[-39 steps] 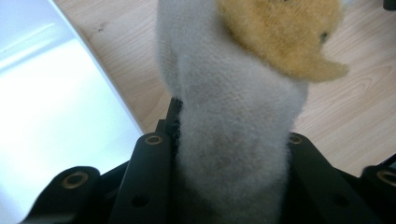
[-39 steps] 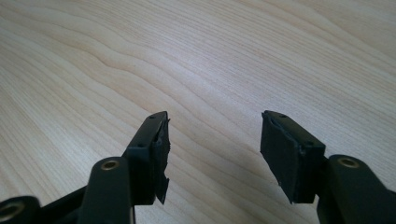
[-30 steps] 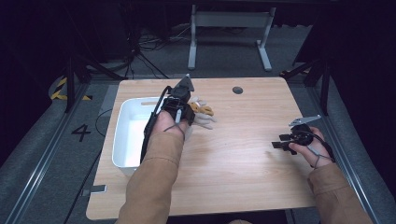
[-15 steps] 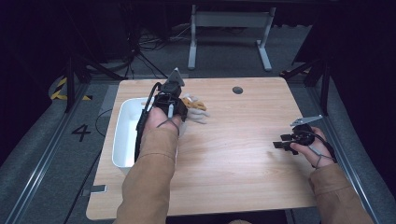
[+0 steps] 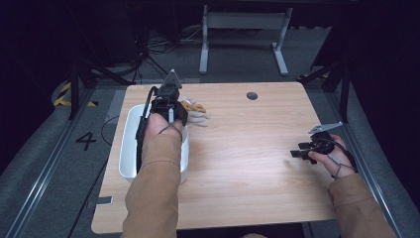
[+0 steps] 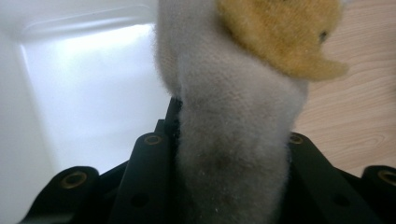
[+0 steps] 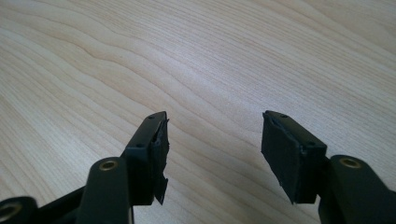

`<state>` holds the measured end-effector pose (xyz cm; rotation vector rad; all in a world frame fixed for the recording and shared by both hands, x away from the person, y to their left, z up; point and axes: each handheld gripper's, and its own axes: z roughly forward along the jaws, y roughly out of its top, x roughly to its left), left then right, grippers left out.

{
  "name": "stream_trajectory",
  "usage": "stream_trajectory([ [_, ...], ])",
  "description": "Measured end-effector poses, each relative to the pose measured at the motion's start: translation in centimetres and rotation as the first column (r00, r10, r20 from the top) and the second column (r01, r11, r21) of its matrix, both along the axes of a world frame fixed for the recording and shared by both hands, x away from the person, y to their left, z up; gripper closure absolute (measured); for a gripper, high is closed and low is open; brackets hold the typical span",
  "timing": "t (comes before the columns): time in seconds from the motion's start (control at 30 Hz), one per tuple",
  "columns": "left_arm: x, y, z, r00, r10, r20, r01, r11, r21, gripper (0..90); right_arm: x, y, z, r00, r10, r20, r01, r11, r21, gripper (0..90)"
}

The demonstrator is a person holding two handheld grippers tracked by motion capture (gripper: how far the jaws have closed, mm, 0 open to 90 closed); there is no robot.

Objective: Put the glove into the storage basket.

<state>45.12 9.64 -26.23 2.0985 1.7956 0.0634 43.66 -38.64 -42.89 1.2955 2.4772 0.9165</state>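
Left tool pinches a soft toy, grey plush with a yellow patch near its top; both jaws press into the grey fabric from the two sides. Compared with one second ago, this tool has travelled from the middle of the worktop toward the white tub, carrying the toy with it. Now the toy hangs just in front of the tool, over the near edge of the tub: in the left gripper view the white inside of the tub is on one side of the toy and the bare wood is on the other side. In the high view a part of the toy sticks out beyond the tool, above the wood.

Right tool has not moved. Its jaws are spread with nothing between them, and it rests low over the wood, well apart from the toy and the tub.

I judge that the toy is being brought to the tub. The carry is almost finished, but the toy is not fully above the tub yet, so the left tool probably needs to go a little more to that side before it lets go.
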Motion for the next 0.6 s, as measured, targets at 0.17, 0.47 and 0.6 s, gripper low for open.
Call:
stream_trajectory([
  [0.17, -0.1, 1.0, -0.1, 0.9991, 0.044, -0.002, -0.044, 0.999, -0.01, 69.4, 0.0, 0.0, -0.1, 1.0, 0.0, -0.001, 0.0, 1.0, -0.001, 42.1],
  [0.47, -0.5, 2.5, 0.1, 0.9936, 0.113, 0.012, -0.112, 0.9933, -0.026, 68.8, 0.0, 0.1, -0.2, 1.0, -0.006, 0.004, 0.006, 1.0, -0.004, 41.0],
  [0.6, -0.6, 3.2, -0.1, 0.9894, 0.145, 0.012, -0.144, 0.9888, -0.04, 68.9, 0.0, 0.0, -0.2, 1.0, -0.005, 0.005, 0.005, 1.0, -0.001, 41.0],
])
